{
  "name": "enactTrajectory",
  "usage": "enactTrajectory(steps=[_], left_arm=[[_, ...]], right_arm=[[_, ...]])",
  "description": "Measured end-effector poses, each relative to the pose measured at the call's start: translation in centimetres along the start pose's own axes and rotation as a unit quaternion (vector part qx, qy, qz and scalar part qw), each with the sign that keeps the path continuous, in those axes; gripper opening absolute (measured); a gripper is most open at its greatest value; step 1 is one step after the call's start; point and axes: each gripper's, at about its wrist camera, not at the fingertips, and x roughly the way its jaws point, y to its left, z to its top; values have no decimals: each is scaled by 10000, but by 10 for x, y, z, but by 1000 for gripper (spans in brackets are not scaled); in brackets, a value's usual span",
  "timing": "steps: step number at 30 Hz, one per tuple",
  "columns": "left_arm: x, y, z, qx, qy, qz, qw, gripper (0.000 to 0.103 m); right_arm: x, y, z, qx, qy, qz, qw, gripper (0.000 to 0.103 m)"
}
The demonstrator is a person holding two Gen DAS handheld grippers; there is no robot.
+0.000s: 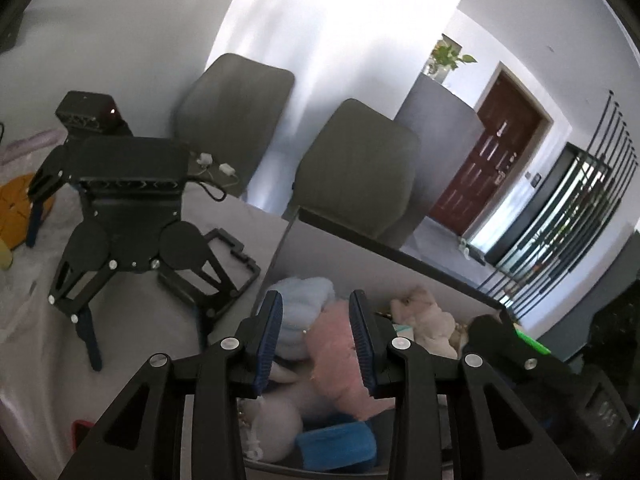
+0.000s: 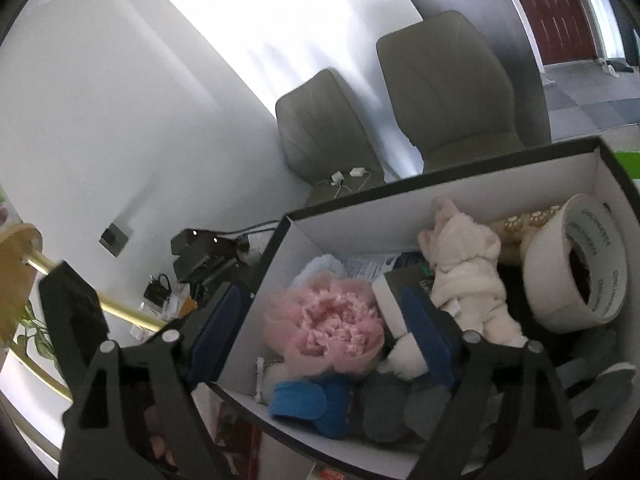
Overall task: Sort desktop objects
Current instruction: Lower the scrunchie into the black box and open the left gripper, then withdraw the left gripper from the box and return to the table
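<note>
A black-rimmed cardboard box (image 2: 360, 208) with white inner walls holds soft toys: a pink fluffy one (image 2: 332, 328), a cream plush animal (image 2: 468, 276), a blue item (image 2: 304, 396) and a roll of white tape (image 2: 576, 264). My right gripper (image 2: 320, 328) is open and empty, its fingers straddling the box's left wall just above the pink toy. My left gripper (image 1: 316, 332) is open and empty over the same box (image 1: 400, 256), above the pink toy (image 1: 336, 344) and a light blue plush (image 1: 308, 300). The right gripper (image 1: 86, 304) also shows in the left wrist view, over the table.
Two grey chairs (image 1: 356, 168) stand behind the table. A black frame (image 1: 236, 264) lies on the grey cloth beside the box. An orange object (image 1: 14, 208) sits at the far left. A black device (image 2: 204, 256) with cables is left of the box.
</note>
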Motion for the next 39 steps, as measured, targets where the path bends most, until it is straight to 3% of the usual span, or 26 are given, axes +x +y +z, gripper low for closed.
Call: enactTrajectory(steps=[4, 13, 16, 24, 26, 29, 34, 39], left_arm=[[-8, -3, 3, 30, -131, -99, 9999, 47], [-31, -19, 8, 180, -441, -219, 9986, 49], [-41, -22, 12, 201, -585, -325, 9976, 65], [-64, -38, 13, 414, -895, -439, 9942, 75], [-72, -38, 13, 354, -1016, -535, 9928, 88], [-83, -37, 13, 248, -1111, -917, 9893, 98], [-104, -44, 7, 435, -1276, -829, 9874, 99], [-124, -46, 4, 399, -1494, -856, 9843, 99]], right_arm=[[-12, 9, 0, 0, -137, 80, 9999, 85], [-47, 13, 8, 25, -537, 122, 9985, 97], [-53, 9, 10, 101, -584, 131, 9982, 99], [-74, 11, 8, 172, -657, 235, 9974, 99], [-82, 14, 7, 152, -729, 265, 9969, 100], [-96, 17, 4, 163, -851, 330, 9957, 102], [-118, 24, 0, 143, -1060, 478, 9931, 102], [-136, 25, -15, 31, -964, 479, 9942, 103]])
